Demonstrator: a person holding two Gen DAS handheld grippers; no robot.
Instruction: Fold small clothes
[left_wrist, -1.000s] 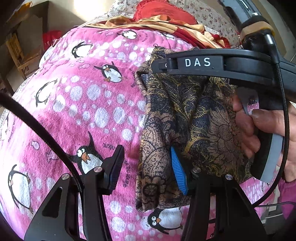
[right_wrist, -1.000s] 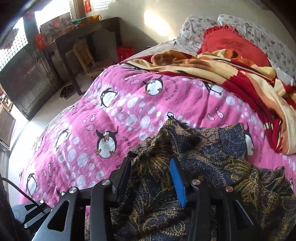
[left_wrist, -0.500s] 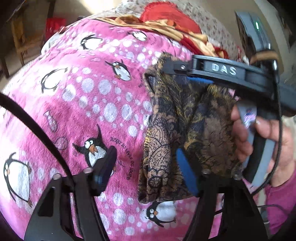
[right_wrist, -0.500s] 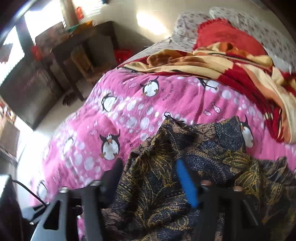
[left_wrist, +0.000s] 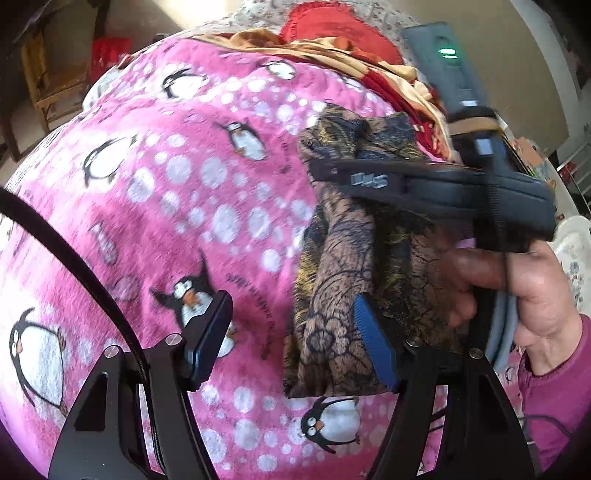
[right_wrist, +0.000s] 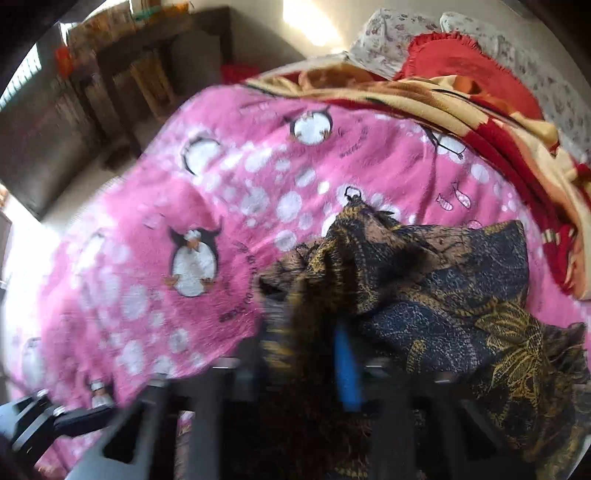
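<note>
dark gold-patterned garment (left_wrist: 343, 280), bunched on the pink penguin blanket (left_wrist: 184, 206) covering the bed. right gripper (right_wrist: 306, 354), blurred, has cloth between its jaws; whether they pinch it cannot be told. left gripper (left_wrist: 291, 332) jaws spread, its blue pad (left_wrist: 373, 343) touching the garment's edge. striped blanket (right_wrist: 461, 107) behind.
</note>
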